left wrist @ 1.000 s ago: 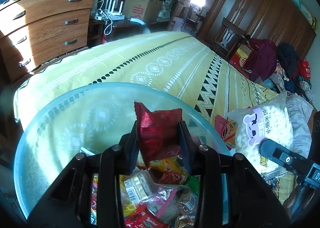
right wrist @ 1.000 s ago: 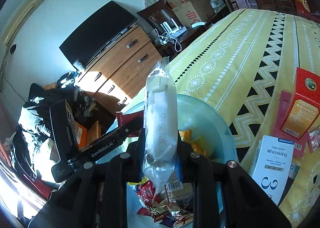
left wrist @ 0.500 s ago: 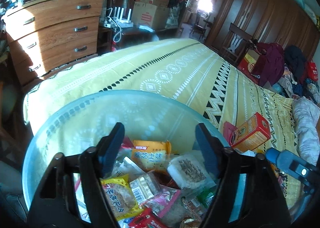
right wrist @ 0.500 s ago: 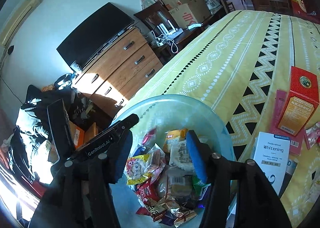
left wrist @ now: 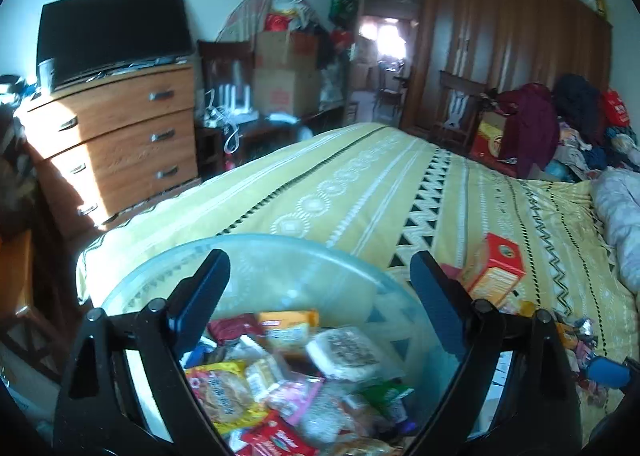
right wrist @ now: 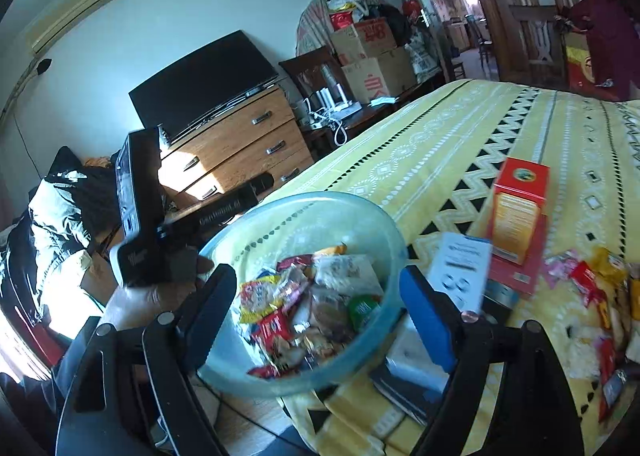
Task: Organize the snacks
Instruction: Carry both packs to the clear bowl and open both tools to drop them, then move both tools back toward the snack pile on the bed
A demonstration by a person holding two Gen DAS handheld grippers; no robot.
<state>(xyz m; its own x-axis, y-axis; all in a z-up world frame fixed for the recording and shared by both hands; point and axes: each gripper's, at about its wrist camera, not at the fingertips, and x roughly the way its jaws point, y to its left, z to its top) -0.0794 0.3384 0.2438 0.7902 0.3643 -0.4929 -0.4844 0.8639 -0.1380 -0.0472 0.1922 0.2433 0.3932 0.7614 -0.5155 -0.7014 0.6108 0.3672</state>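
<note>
**Both claws opening over the snack bowl**

From where I stand, the left gripper [left wrist: 316, 276] has its jaws spreading apart with nothing between them. Just below and ahead of its fingers sits the clear bluish bowl [left wrist: 280, 252], perched at the corner of the yellow patterned bedspread [left wrist: 360, 192]. Inside it the snack packets [left wrist: 296, 368] lie heaped: a pale round cake in wrap, an orange pack and a red one.

The right gripper [right wrist: 316, 284] is likewise opening, empty, its fingers framing the same bowl [right wrist: 384, 232] from above. Off to its right side, on the bedspread, a white leaflet-like box [right wrist: 460, 272] lies just beside the bowl, a red and orange box [right wrist: 516, 208] beyond that, and loose wrapped sweets [right wrist: 592, 280] scattered farther right. To its left a hand [right wrist: 136, 300] holds the other tool.
</note>
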